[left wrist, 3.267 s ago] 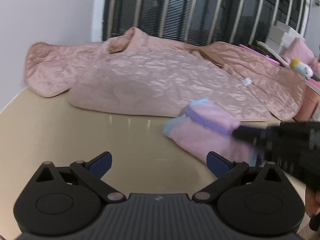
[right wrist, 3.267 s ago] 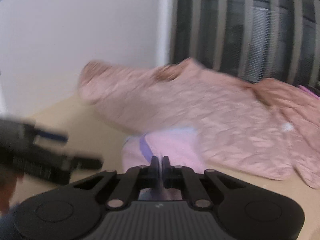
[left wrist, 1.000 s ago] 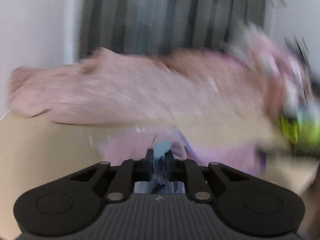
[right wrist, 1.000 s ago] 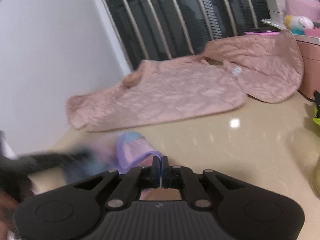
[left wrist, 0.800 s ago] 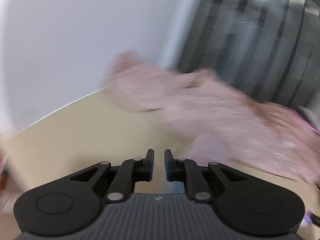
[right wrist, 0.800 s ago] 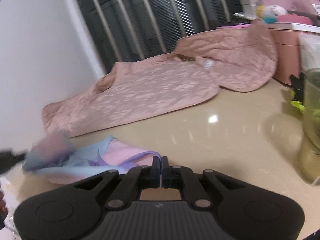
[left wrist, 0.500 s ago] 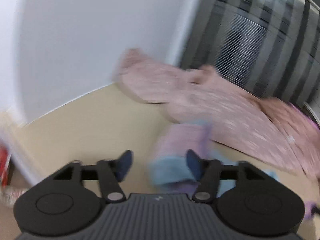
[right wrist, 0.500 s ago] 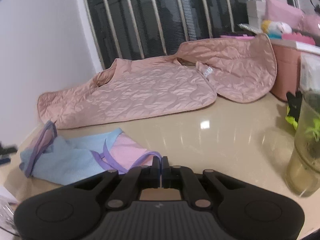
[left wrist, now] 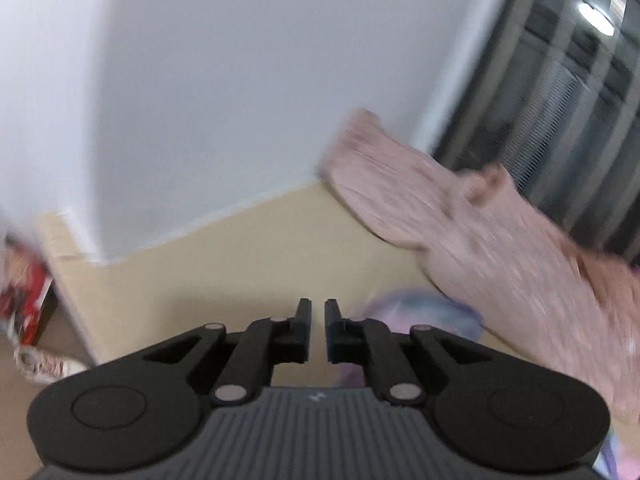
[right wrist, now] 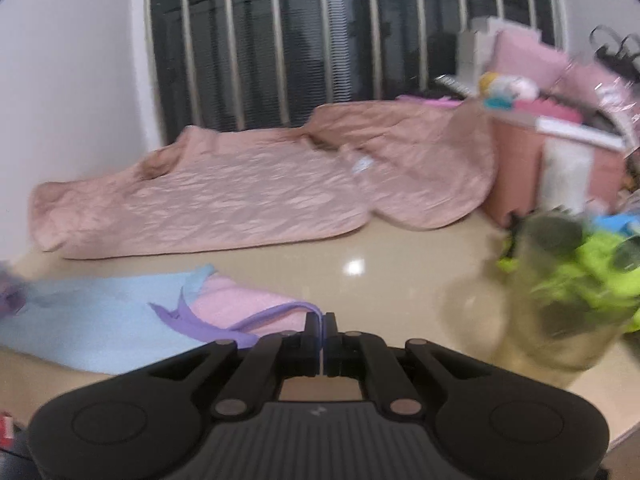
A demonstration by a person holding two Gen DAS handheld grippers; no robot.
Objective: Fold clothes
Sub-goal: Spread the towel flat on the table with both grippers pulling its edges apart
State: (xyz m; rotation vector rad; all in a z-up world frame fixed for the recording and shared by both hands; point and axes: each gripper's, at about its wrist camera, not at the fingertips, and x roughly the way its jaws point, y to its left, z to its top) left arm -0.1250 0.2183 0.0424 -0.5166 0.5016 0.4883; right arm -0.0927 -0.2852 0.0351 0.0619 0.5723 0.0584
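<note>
Lying spread on the glossy beige tabletop [right wrist: 400, 280], the small pink-and-light-blue garment with purple trim [right wrist: 120, 316] shows its blue panel flat at left and its pink panel nearer the right gripper [right wrist: 321, 326]. The jaws of that gripper stand pinched together on the purple trim edge. The left gripper [left wrist: 317, 312] shows its 2 jaws nearly closed, a narrow gap between them and nothing visible in it; the blurred garment lies just to its right. Behind lies a large pink quilted coat [right wrist: 224, 204]; a clear jar of green plant matter [right wrist: 560, 292] stands close on the right. Risk: with only 1 edge held, a pull could drag or bunch the cloth, and a sideways swing could strike the jar.
</note>
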